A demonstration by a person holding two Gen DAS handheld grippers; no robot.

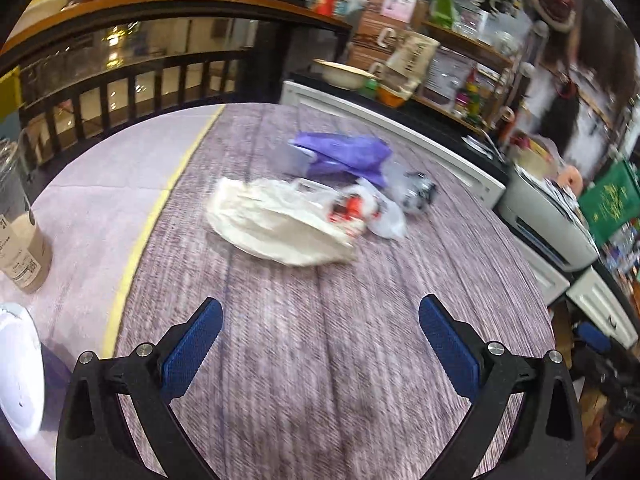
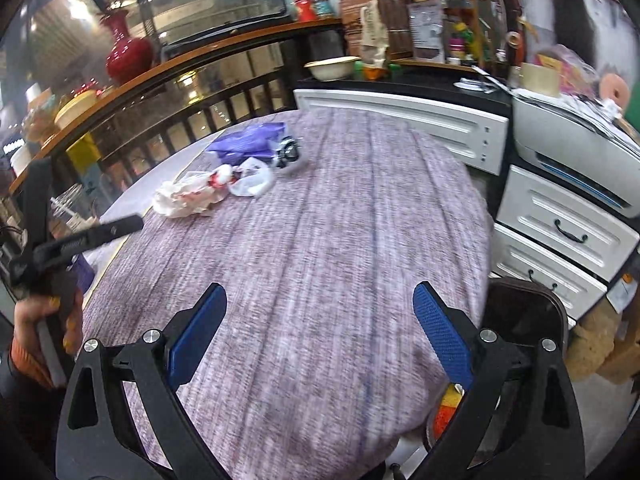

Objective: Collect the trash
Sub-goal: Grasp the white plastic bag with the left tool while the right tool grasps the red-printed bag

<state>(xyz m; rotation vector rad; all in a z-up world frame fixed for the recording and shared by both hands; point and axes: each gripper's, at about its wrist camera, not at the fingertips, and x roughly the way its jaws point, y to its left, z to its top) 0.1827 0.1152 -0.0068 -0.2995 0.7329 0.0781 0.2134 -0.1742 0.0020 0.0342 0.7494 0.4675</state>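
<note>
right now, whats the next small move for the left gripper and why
Probably ease the left gripper forward toward the crumpled white paper: its jaws are open and empty, the paper is the nearest trash, and bare tablecloth lies between them.

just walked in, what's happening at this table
A person holds a gripper in each hand over a round table. Both the left gripper and right gripper are open and empty. The trash sits in a pile ahead, untouched: a white crumpled bag, a purple bag and a small dark wrapper.
</note>
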